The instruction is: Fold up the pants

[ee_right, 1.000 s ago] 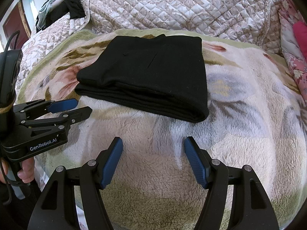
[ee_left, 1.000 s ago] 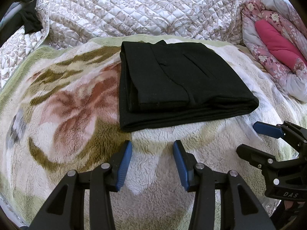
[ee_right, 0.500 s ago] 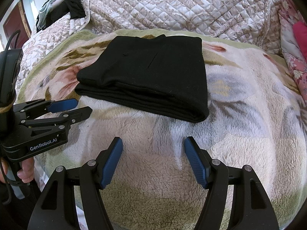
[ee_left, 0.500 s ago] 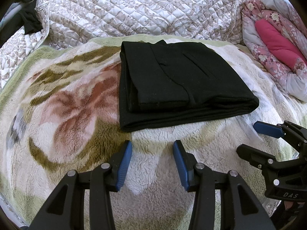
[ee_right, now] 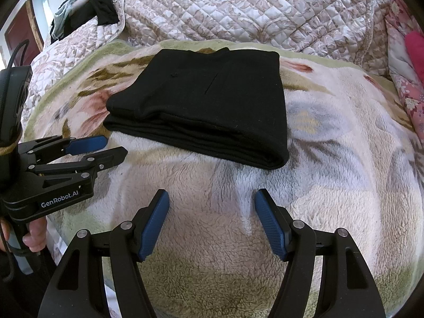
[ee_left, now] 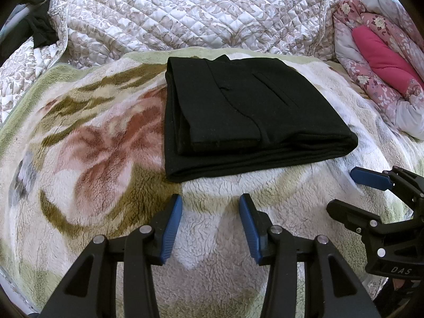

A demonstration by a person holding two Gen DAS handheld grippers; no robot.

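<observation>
The black pants (ee_left: 246,111) lie folded into a flat rectangle on the fleece floral blanket (ee_left: 79,145); they also show in the right wrist view (ee_right: 206,106). My left gripper (ee_left: 210,212) is open and empty, a short way in front of the pants' near edge. My right gripper (ee_right: 212,206) is open and empty, also in front of the near edge. Each gripper shows in the other's view: the right one at the right edge (ee_left: 341,188), the left one at the left edge (ee_right: 114,147).
A quilted beige cover (ee_left: 198,8) is bunched behind the pants. A pink floral quilt with a red pillow (ee_left: 381,55) lies at the right. Dark clothes (ee_right: 87,8) hang at the back left. The blanket (ee_right: 344,159) spreads around the pants.
</observation>
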